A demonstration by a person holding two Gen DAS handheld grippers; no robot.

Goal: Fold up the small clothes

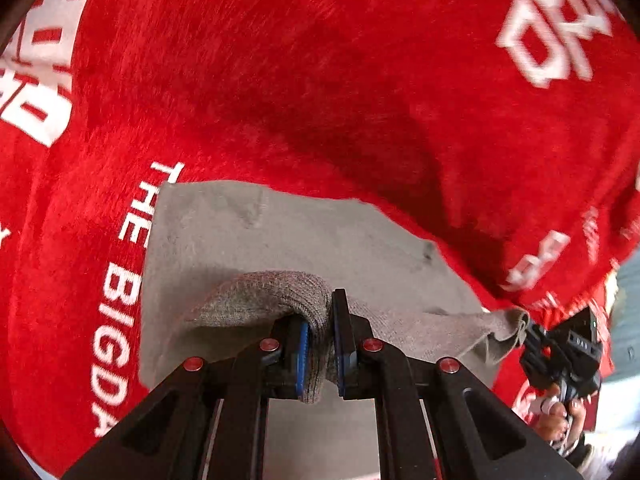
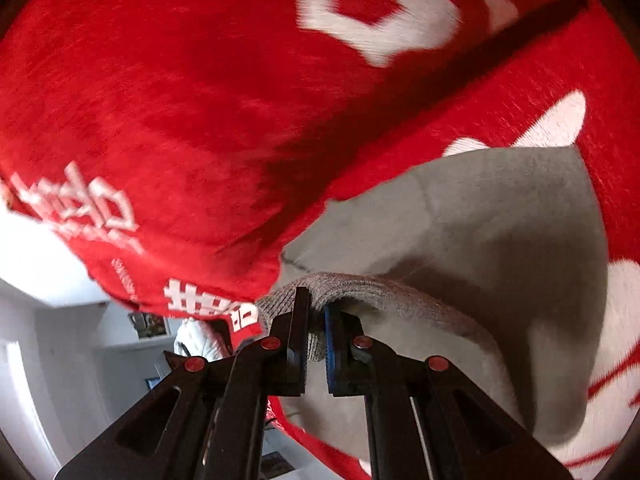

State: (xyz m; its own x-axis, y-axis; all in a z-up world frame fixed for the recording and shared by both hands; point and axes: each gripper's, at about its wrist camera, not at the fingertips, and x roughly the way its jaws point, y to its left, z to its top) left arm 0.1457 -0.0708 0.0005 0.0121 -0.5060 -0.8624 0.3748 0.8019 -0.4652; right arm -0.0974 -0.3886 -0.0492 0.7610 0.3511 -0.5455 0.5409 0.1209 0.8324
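A small grey knit garment (image 1: 304,240) lies on a red cloth with white lettering (image 1: 280,80). My left gripper (image 1: 320,320) is shut on the ribbed edge of the garment and holds that edge lifted above the flat part. My right gripper (image 2: 316,312) is shut on the same ribbed edge (image 2: 360,284) farther along, above the garment's flat part (image 2: 500,220). The right gripper also shows in the left wrist view (image 1: 532,332) at the far right, pinching the garment's stretched corner.
The red cloth (image 2: 180,100) covers the surface on all sides of the garment. Its edge hangs at the left of the right wrist view, with a white room and floor (image 2: 60,340) beyond. A person's hand (image 1: 560,416) holds the right gripper.
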